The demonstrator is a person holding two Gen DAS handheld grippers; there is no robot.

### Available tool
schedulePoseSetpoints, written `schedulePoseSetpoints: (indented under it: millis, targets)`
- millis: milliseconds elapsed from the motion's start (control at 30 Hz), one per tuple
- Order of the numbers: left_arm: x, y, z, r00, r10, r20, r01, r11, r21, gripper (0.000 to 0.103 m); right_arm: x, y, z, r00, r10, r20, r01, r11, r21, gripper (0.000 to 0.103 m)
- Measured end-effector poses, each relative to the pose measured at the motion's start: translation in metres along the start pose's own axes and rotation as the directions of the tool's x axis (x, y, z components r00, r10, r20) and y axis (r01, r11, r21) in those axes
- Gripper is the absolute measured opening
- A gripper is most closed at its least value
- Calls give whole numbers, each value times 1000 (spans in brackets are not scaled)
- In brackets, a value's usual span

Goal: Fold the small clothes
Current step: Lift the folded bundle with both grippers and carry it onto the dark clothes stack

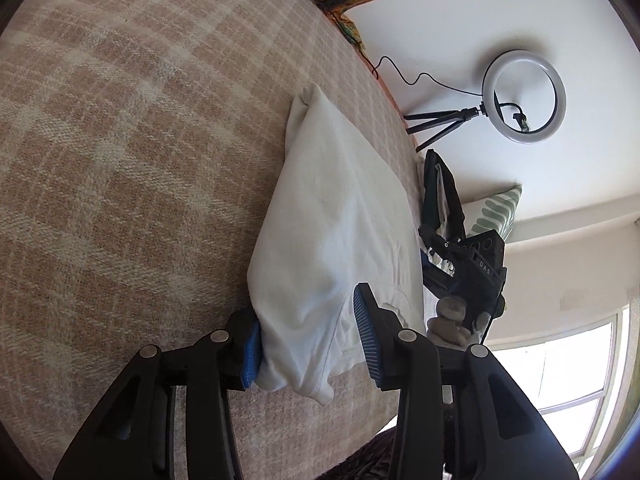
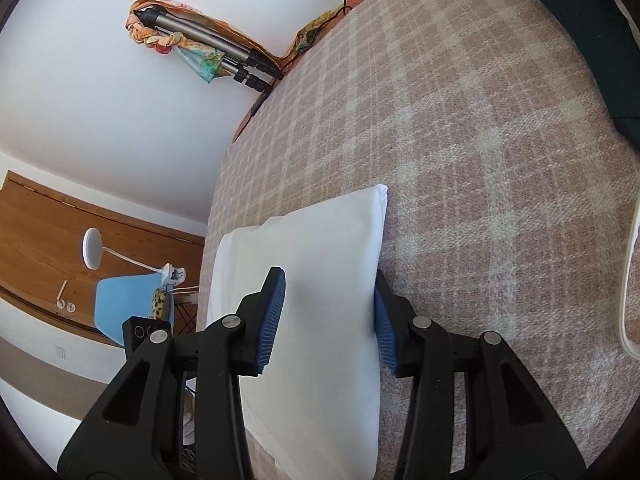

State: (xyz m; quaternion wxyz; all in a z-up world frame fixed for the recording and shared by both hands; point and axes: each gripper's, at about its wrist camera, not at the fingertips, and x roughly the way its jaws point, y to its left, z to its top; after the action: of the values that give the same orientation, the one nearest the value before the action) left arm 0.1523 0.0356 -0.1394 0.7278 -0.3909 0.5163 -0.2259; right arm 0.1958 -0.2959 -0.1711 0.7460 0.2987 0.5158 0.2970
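Surface: a beige-and-cream plaid woven blanket [image 1: 120,160] covers the bed and fills the left of the left wrist view; it is the same checked cloth [image 2: 480,140] on the right of the right wrist view.

Garment: a small white cotton garment [image 1: 328,220], folded into a long soft-edged slab, lies on the blanket near its edge; in the right wrist view it shows as a smooth white rectangle [image 2: 320,280] with one sharp corner pointing away.

Left gripper: the black two-finger claw with blue ribbed pads [image 1: 306,334] stands spread wide across the near end of the garment. One blue pad [image 1: 252,356] touches the cloth's side; the other pad is clear of it, above the fold. Nothing is clamped.

Right gripper: the black claw with blue pads [image 2: 330,322] is likewise spread, straddling the garment's width, one pad over the white cloth, the other at its edge beside the blanket. Whether the pads press the cloth cannot be told.

Background, left wrist view: a white ring light on a black tripod [image 1: 524,96] against a white wall.

Background, right wrist view: a light blue chair [image 2: 132,304] and a white desk lamp [image 2: 92,248] before a wooden door.
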Motion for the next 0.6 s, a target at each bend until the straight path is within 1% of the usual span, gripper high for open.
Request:
schedulePoseSetpoints:
  millis: [33,67,100,133,167,200,367,500,600]
  targets:
    - [1,-3,0,1000,9,2,-9,1000,15,38,3,3,0,1000,-8,-5,8,1000,-4,37]
    - [4,-6,0,1000,22,1,-22,999,28,36,5,6,1,999,-32,-6,32,999,-14,33]
    - [6,-9,0,999,39,-4,-38,998,47,29,7,10,1,998,-59,-6,59,998,-29,26]
    - [9,-13,0,998,57,-7,-56,996,71,25,7,15,1,997,-73,-3,73,996,-42,23]
    - [11,-16,-1,997,74,-6,-73,992,100,16,7,19,1,997,-83,-1,83,995,-55,16]
    - [12,-20,-2,997,82,-5,-81,989,126,12,7,25,1,995,-104,7,104,992,-72,14]
    - [8,-42,-8,994,101,34,-106,967,230,10,-1,57,-3,983,-172,58,179,969,-168,10]
    - [5,-55,-12,995,89,52,-100,958,268,10,-11,73,-5,980,-177,92,192,961,-201,10]
    - [3,-65,-11,996,69,59,-83,953,291,9,-20,84,-6,977,-176,118,198,956,-216,9]
